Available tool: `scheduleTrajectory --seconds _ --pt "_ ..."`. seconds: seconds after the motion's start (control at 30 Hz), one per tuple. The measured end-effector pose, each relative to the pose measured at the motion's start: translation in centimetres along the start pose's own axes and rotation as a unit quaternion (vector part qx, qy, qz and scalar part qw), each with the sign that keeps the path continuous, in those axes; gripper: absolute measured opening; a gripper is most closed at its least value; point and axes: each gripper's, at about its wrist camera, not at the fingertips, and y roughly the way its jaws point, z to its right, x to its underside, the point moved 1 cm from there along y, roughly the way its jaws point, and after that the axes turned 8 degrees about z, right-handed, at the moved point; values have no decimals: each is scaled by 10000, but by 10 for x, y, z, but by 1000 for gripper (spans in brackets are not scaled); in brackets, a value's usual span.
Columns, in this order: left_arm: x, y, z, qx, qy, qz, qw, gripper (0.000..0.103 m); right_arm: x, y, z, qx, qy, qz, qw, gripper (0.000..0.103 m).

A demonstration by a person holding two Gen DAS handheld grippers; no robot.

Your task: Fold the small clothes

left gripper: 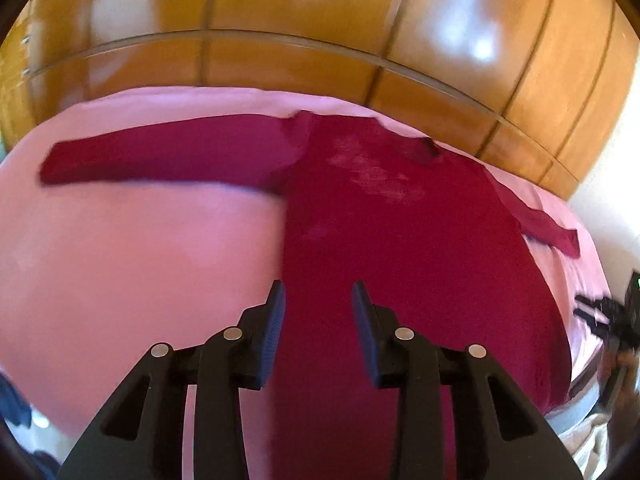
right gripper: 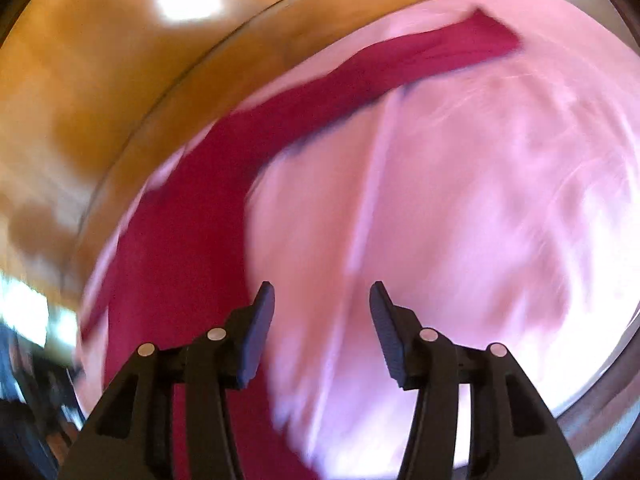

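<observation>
A dark red long-sleeved garment (left gripper: pixel 384 208) is being presented flat on a pink sheet (left gripper: pixel 132 248), its body running toward the left camera and its 2 sleeves spread out to either side. This spread-out lie is judged to be the starting layout for a fold, since every edge and sleeve is being left reachable.

The left gripper (left gripper: pixel 318 308) is being held above the near end of the garment with its jaws apart and nothing between them; the cloth is being seen through the gap, lower down, and is not being pinched. The hem is probably being lined up for a grasp (the exact edge is hidden below the fingers).

The right gripper (right gripper: pixel 322 304) is likewise being held with its jaws parted and empty, over bare sheet just beside the garment's edge. In its heavily blurred view the garment (right gripper: pixel 192 216) is being shown to the left, with 1 sleeve (right gripper: pixel 432 52) reaching away toward the top right. That sleeve is judged the likely next target, as sleeves are usually being folded inward first.

Glossy wooden panelling (left gripper: pixel 360 12) is being seen behind the bed.
</observation>
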Motion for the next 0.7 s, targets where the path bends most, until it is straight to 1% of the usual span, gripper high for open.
scheduleTrajectory --seconds 0.03,0.07,0.1,0.13,0.17,0.2,0.27,0.33,0.37,0.4,0.47,0.53,0.6,0.63,0.67,0.7 --pt "0 11 12 21 118 -42 9999 46 -13 6 8 32 195 92 9998 47" --pt "0 20 22 -22 203 -49 9998 49 -27 12 17 94 395 194 9990 47" --pt "0 31 34 -12 337 -62 9994 49 -47 21 28 204 665 338 9970 47" --pt "1 37 43 -7 468 -85 9989 49 -57 25 35 236 833 416 9954 47" --pt "2 42 52 -39 633 -76 9980 49 -71 32 45 265 1117 548 9919 47" --pt "4 48 61 -123 841 -28 9964 49 -83 29 62 311 1369 674 9878 47" --pt "9 60 69 -168 1043 -101 9944 49 -106 40 82 400 1828 891 9783 47" --pt "15 76 70 -200 1001 -315 9943 49 -122 51 102 451 2260 1020 9677 47" --pt "18 83 68 -187 910 -445 9947 49 -128 57 108 462 2383 1064 9642 46" --pt "21 88 65 -187 806 -541 9951 50 -135 53 124 560 2447 1131 9613 46" --pt "25 91 59 -155 615 -526 9966 51 -144 62 128 590 2509 1202 9587 46" --pt "26 91 60 -168 616 -513 9966 53 -155 72 128 663 2540 1258 9567 46" --pt "28 91 60 -177 584 -508 9968 54 -166 80 128 744 2464 1248 9582 45" --pt "28 91 61 -190 590 -512 9968 55 -170 85 126 794 2407 1204 9598 37" --pt "28 91 61 -216 606 -515 9966 55 -173 83 127 924 2287 1131 9625 13" --pt "28 91 62 -235 604 -509 9966 55 -175 78 123 1124 2084 1127 9650 6"
